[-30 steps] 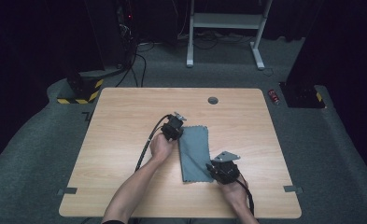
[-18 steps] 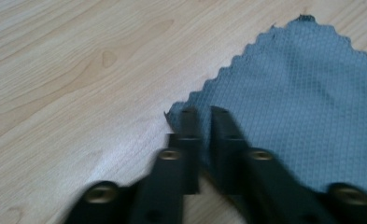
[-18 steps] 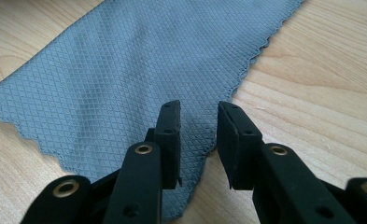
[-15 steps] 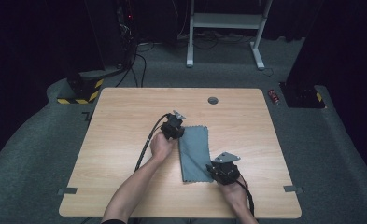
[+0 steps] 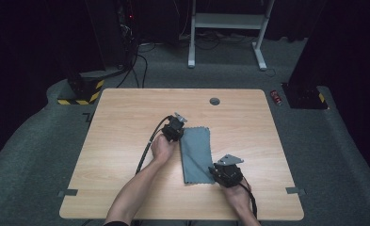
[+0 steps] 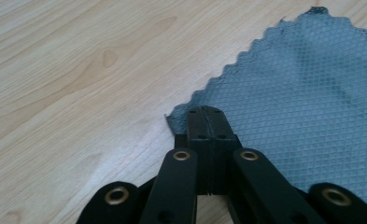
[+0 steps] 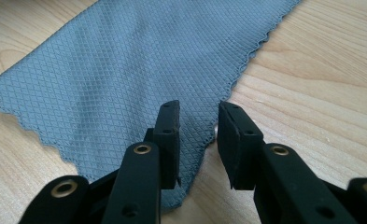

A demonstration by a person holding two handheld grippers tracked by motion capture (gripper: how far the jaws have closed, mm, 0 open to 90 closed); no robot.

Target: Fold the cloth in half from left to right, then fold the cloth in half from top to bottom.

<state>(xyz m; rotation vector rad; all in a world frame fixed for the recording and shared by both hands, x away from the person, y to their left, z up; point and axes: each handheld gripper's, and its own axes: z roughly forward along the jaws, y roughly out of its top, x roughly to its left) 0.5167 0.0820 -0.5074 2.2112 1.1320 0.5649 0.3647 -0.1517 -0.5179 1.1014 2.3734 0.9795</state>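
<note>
Nothing has moved; the unmarked grey cloth [image 5: 196,155] lies flat.

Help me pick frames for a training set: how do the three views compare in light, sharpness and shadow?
High view: the table is evenly lit, the room behind falls to near black, detail is soft. Left gripper view: the cloth weave is crisp at mid-range, the left gripper nearest the lens is slightly soft. Right gripper view: bright, even light, with a faint shadow on the cloth under the right gripper.
</note>
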